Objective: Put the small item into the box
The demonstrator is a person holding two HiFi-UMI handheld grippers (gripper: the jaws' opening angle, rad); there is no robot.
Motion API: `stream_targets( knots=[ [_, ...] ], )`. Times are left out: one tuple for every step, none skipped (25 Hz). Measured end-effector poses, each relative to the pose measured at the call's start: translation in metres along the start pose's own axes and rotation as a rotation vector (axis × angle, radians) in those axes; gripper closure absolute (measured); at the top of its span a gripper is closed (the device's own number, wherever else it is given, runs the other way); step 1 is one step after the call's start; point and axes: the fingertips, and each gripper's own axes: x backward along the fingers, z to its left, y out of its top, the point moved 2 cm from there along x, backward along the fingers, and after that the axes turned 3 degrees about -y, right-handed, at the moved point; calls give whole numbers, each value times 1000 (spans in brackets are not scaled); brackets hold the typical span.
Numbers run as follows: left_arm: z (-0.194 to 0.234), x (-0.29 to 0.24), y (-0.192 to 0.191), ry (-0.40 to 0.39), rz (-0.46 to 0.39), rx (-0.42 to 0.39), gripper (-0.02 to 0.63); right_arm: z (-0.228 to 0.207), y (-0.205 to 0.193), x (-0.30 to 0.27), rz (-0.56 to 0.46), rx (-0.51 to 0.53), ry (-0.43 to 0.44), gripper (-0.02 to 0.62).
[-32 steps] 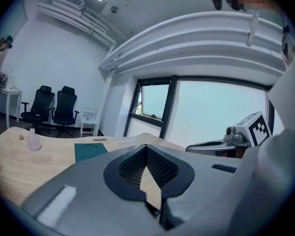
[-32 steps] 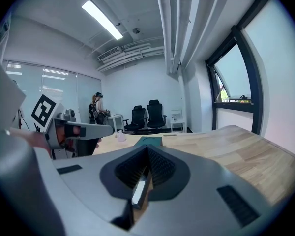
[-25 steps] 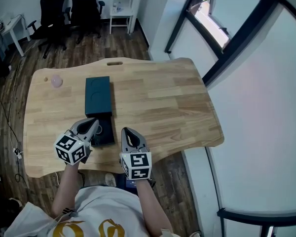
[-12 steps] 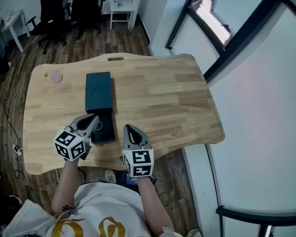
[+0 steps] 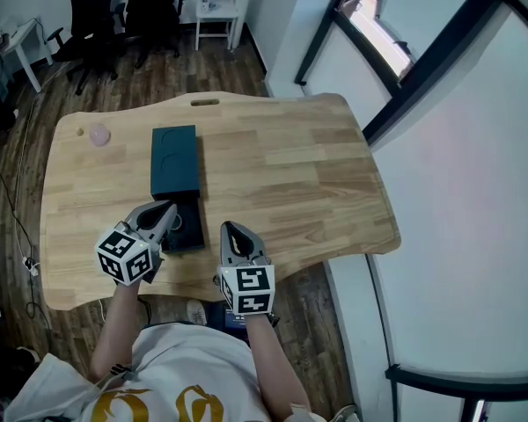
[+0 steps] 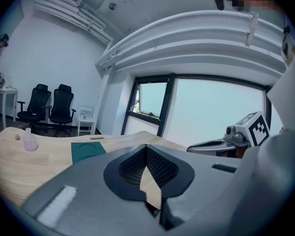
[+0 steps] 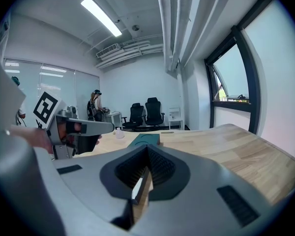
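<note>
Left gripper (image 5: 167, 211) and right gripper (image 5: 230, 229) closed, empty; box (image 5: 174, 161) lies lengthwise away from person

Bright all round: daylight from the window (image 5: 380, 26) plus a ceiling strip light (image 7: 101, 16). Both gripper views are heavy fisheye, with dark corners and the nearest parts soft.

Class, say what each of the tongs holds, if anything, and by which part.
Nothing is held. The left tongs and the right tongs are both shut and empty; only the table shows past their jaws.
</note>
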Motion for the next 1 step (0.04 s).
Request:
stream_targets(
  knots=[
    [0, 0, 0, 0, 0, 1, 603, 0, -1, 0, 1, -1, 0, 592]
  ],
)
